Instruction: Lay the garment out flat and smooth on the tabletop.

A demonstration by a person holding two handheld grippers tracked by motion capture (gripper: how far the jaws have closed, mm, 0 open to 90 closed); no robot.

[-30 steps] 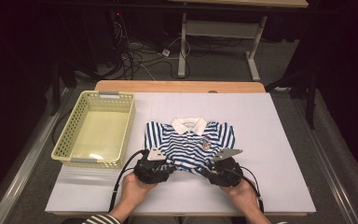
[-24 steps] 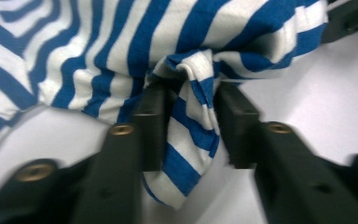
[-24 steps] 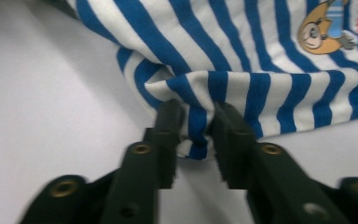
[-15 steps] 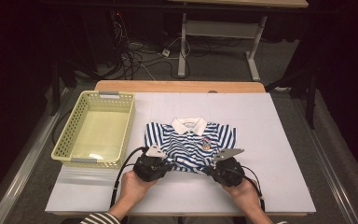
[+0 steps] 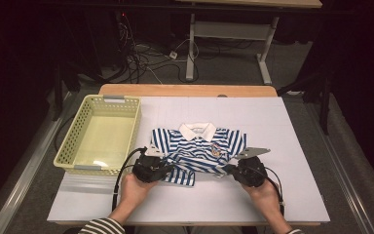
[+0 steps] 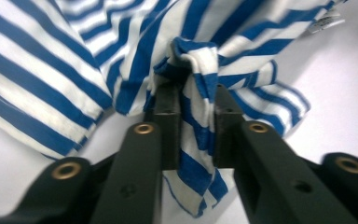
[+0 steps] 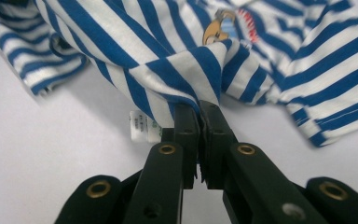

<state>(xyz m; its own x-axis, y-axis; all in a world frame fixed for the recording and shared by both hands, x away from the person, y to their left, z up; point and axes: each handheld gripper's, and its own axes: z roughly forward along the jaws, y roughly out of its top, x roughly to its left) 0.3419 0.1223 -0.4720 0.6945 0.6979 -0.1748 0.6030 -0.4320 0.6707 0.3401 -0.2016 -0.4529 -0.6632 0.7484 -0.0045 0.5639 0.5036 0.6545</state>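
The white table (image 5: 292, 146) is carrying a yellow basket (image 5: 100, 134) at its left and the striped shirt (image 5: 197, 146) near the middle, lying where it was a second ago. Its near hem is now bunching upward. The left gripper (image 5: 168, 166) is pinching the hem's left corner, jaws having just eased slightly. The right gripper (image 5: 227, 169), having closed, is clamping the right corner.

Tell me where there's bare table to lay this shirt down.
Free: the white table right of the striped shirt, the strip beyond its collar, and the near edge between the two hands. Crowded: the left side, taken by the yellow basket, whose inside looks free.
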